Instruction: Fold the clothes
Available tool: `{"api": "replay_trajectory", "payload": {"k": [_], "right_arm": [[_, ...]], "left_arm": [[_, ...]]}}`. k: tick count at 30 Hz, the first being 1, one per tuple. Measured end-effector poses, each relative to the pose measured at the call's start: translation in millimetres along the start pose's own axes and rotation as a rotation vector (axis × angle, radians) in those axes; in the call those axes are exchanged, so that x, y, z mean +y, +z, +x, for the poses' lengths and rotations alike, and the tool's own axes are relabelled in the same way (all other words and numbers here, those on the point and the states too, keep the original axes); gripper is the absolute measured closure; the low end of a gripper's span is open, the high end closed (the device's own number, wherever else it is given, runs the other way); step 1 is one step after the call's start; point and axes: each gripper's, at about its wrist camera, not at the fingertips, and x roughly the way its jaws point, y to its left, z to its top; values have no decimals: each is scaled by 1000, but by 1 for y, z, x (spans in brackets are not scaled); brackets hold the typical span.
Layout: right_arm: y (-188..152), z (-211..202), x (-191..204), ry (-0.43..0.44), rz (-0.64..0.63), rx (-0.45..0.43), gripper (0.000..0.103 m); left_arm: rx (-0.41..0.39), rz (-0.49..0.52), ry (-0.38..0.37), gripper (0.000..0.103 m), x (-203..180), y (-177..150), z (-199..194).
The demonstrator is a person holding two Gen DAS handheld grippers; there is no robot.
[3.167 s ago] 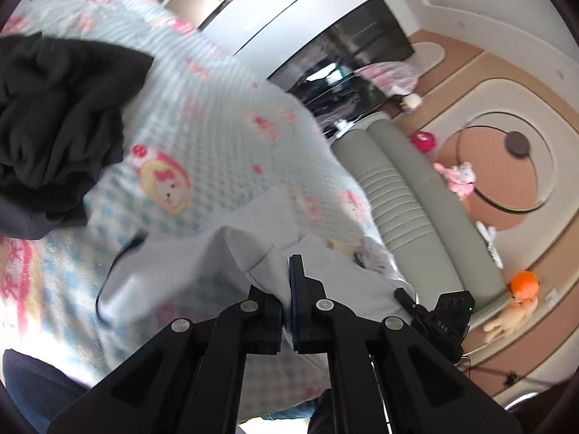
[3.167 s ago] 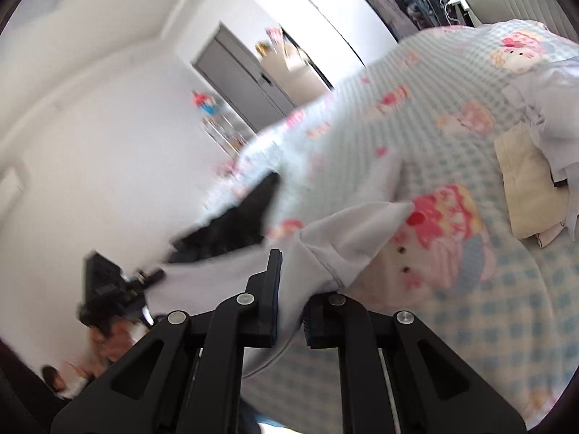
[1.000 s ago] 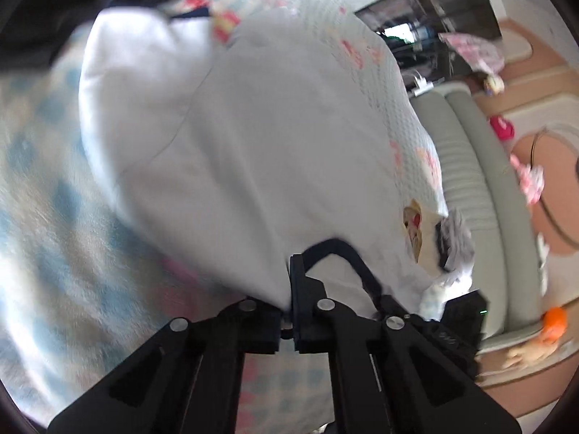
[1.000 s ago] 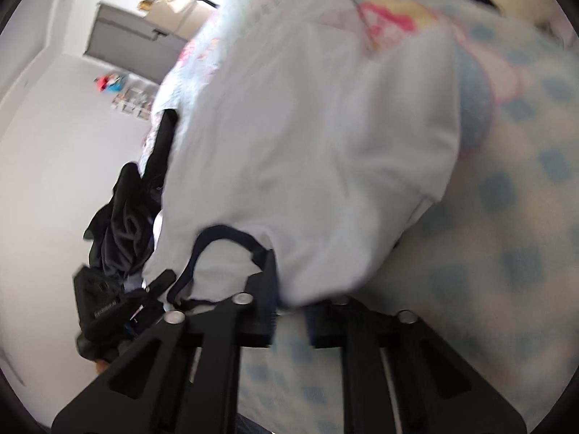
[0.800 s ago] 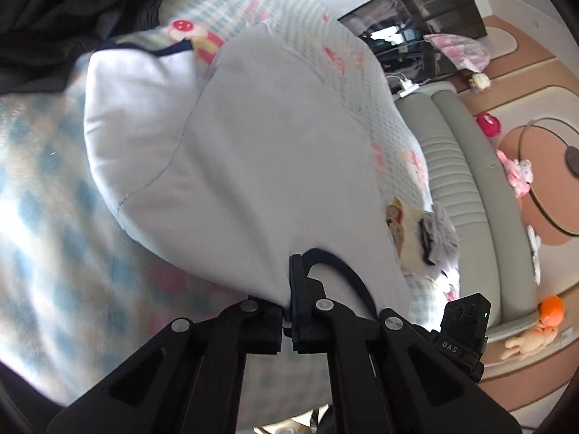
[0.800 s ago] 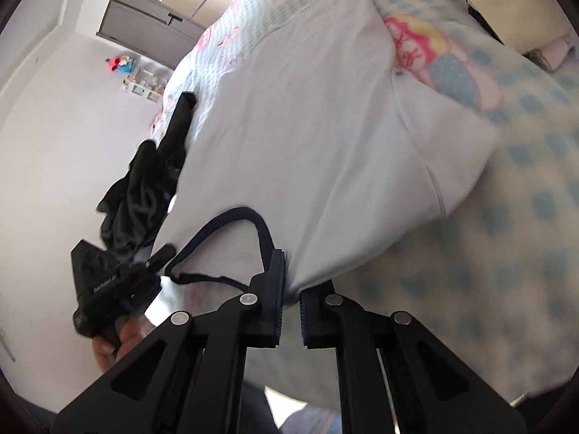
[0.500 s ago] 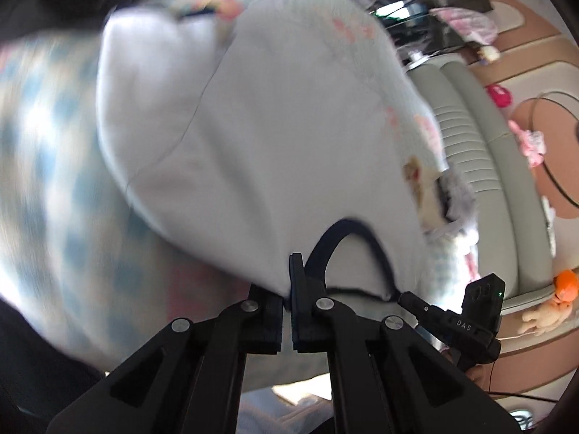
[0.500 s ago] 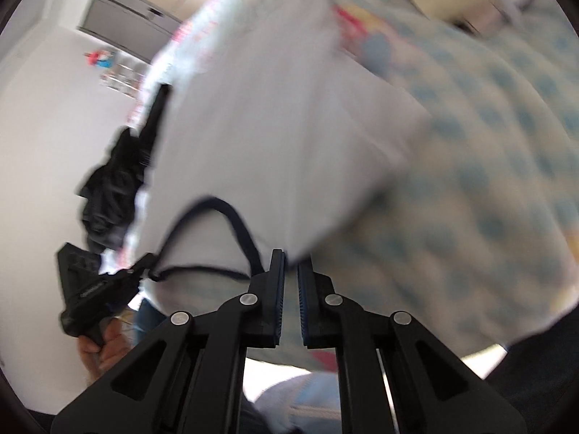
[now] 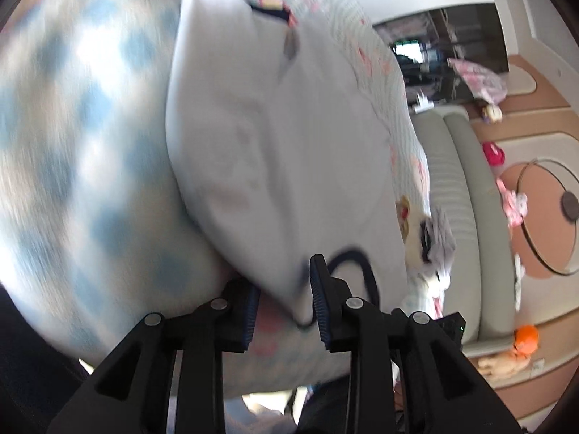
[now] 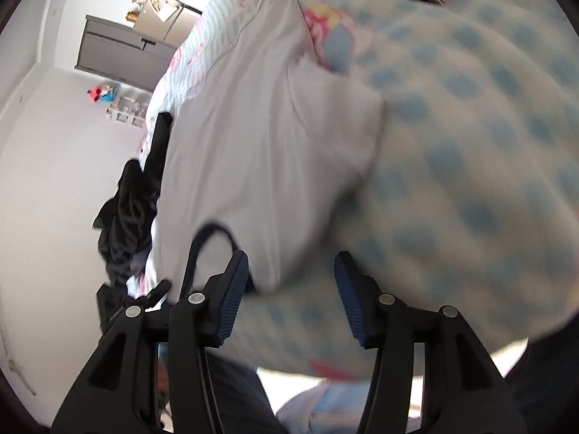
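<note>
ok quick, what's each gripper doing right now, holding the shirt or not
Left gripper: open, white shirt edge lies between the fingers, not clamped.
Right gripper: open wide, shirt's edge between the fingers, not gripped.

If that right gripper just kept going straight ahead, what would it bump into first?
Most likely the white shirt. The right gripper is open, and the shirt's near edge lies right between its fingers on the checked blanket. The picture is blurred, so depth is uncertain.

Between the spread fingers of the left claw [image 9: 284, 298] sits a white shirt [image 9: 289, 152] edge; beyond lies shirt-covered bed [image 9: 72, 126]. A dark clothes pile [image 10: 130, 213] crowds the right claw's [image 10: 291, 289] left; checked blanket lies bare to its right.
</note>
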Motion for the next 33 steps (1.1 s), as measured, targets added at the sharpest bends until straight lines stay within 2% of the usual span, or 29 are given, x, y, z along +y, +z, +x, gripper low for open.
{"api": "replay_trajectory", "payload": {"k": [1, 2, 3, 4, 5, 6, 8, 12, 15, 16, 20, 24, 26, 29, 30, 31, 32, 33], "right_arm": [[5, 5, 4, 10, -8, -12, 53], [9, 10, 8, 15, -22, -22, 69], [12, 16, 15, -1, -60, -23, 94], [12, 17, 22, -37, -94, -18, 97], [13, 18, 28, -72, -127, -13, 99], [13, 18, 35, -101, -156, -10, 100], [9, 5, 42, -100, -163, -16, 101], [4, -31, 53, -106, -192, -61, 101], [-2, -53, 51, -66, -182, -76, 101], [-4, -57, 48, -58, -180, -72, 101], [-11, -40, 27, -114, -160, 15, 101], [-16, -44, 13, -85, -97, 51, 98], [-17, -53, 16, -97, -126, 48, 98], [-16, -75, 27, -171, -207, 27, 94], [-14, -85, 36, -150, -240, 12, 94], [-10, -94, 46, -132, -276, -5, 94], [-6, -99, 56, -123, -322, -25, 94], [-2, -104, 67, -118, -369, -46, 89]], "left_arm": [[-8, -1, -7, 77, -3, 1, 3], [-11, 18, 14, 78, -7, 2, 4], [-14, 40, 40, 80, -11, 2, 4], [-17, 62, 65, 96, -15, 2, 4], [-19, 84, 91, 98, -19, 2, 5], [-41, 109, 125, 99, -25, 0, 2], [-74, 136, 119, 100, -36, -5, -7], [-52, 159, 110, 100, -45, -7, -17], [-27, 181, 122, 100, -41, -8, -23], [-16, 185, 126, 100, -38, -9, -23], [39, 133, 124, 98, -19, -16, -25], [94, 80, 120, 95, 1, -22, -27], [105, 164, 109, 95, -9, -29, -39], [84, 303, 139, 94, -37, -38, -53], [66, 342, 136, 92, -48, -39, -57], [43, 381, 130, 79, -59, -38, -60], [15, 416, 126, 54, -71, -36, -60], [-16, 448, 117, 45, -82, -33, -56]]}}
